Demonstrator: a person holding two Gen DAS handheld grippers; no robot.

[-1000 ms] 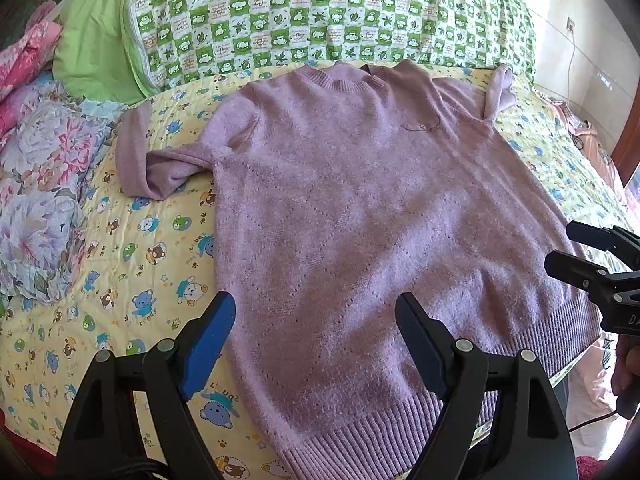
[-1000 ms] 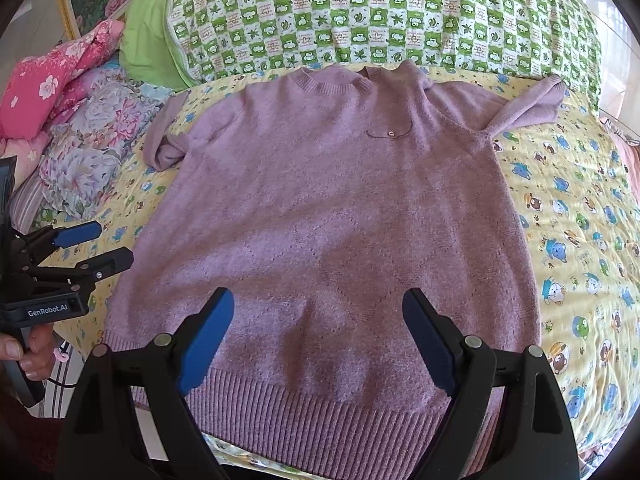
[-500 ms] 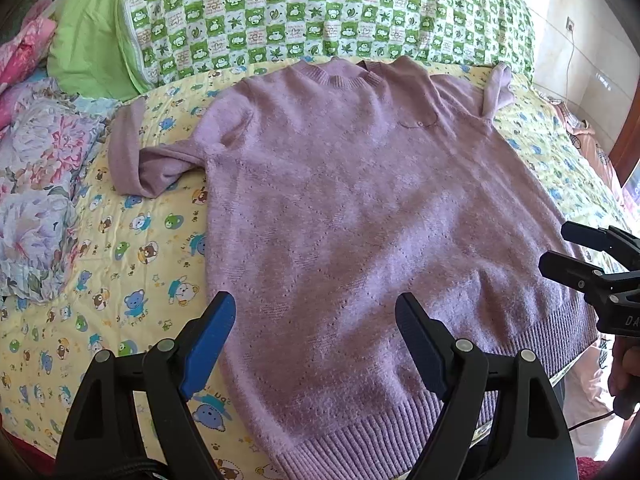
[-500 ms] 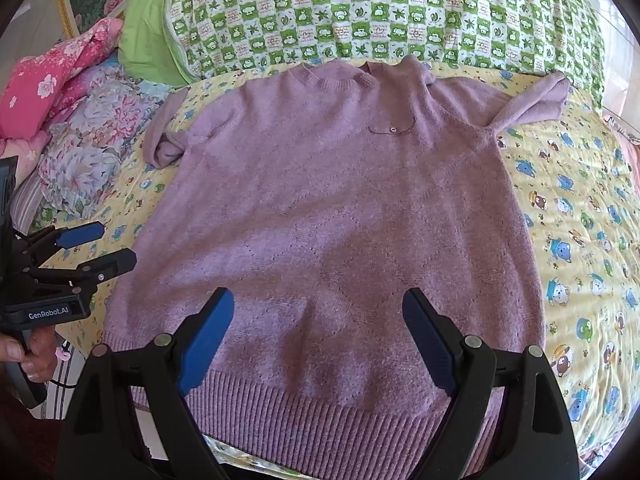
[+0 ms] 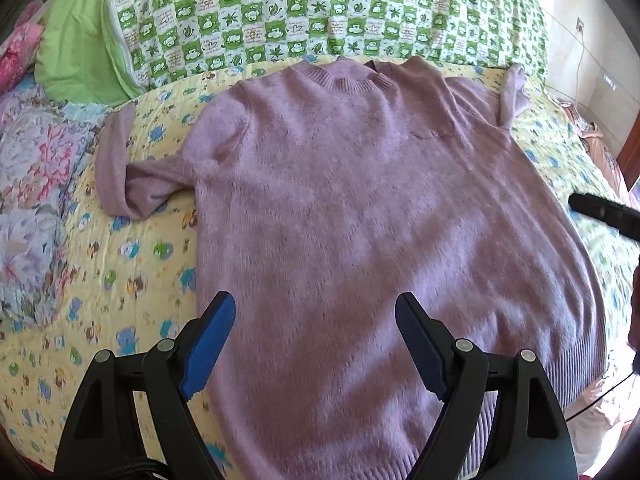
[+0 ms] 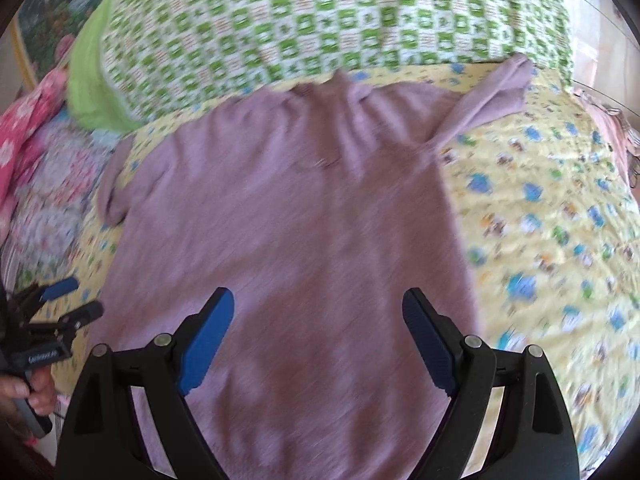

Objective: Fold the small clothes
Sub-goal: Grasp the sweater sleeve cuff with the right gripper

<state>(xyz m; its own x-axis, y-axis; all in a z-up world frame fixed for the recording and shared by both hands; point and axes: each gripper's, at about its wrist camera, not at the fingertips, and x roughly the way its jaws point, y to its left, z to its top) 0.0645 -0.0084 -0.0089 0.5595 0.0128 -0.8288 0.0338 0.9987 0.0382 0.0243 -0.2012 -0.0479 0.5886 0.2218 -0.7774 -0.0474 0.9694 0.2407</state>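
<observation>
**Yellow cartoon sheet carries a mauve sweater, both grippers held wide over its lower half**

Yellow bedsheet point(image 5: 120, 264) printed with small cartoon animals covers the bed, and a green-and-white checked quilt point(image 5: 320, 12) is bunched along its far side, well beyond the jaws. Off to the left of the left jaws lies a floral blanket point(image 5: 36, 184), with a plain green pillow point(image 5: 76, 52) past it.

Spread flat on the sheet, front up, is the mauve knitted sweater point(image 5: 360, 208). Its neckband point(image 5: 344, 78) points away from the jaws toward the checked quilt, and its ribbed hem point(image 5: 576, 376) lies nearest the camera. One sleeve point(image 5: 128, 176), far ahead and left of the left jaws, is bent back on itself; the other sleeve point(image 6: 492, 88), far ahead and right of the right jaws, runs out toward the quilt.

The left gripper point(image 5: 316, 344) hovers above the sweater's lower left part, its blue-padded jaws spread wide with nothing between them; the sweater's left edge passes just under its left finger. The right gripper point(image 6: 318, 340) hangs over the lower middle of the sweater, jaws likewise wide apart and gripping nothing. This view is smeared by motion blur, so fine detail of the knit is unreadable. In it the left gripper shows small at the far left, held in a hand point(image 6: 28, 396)
</observation>
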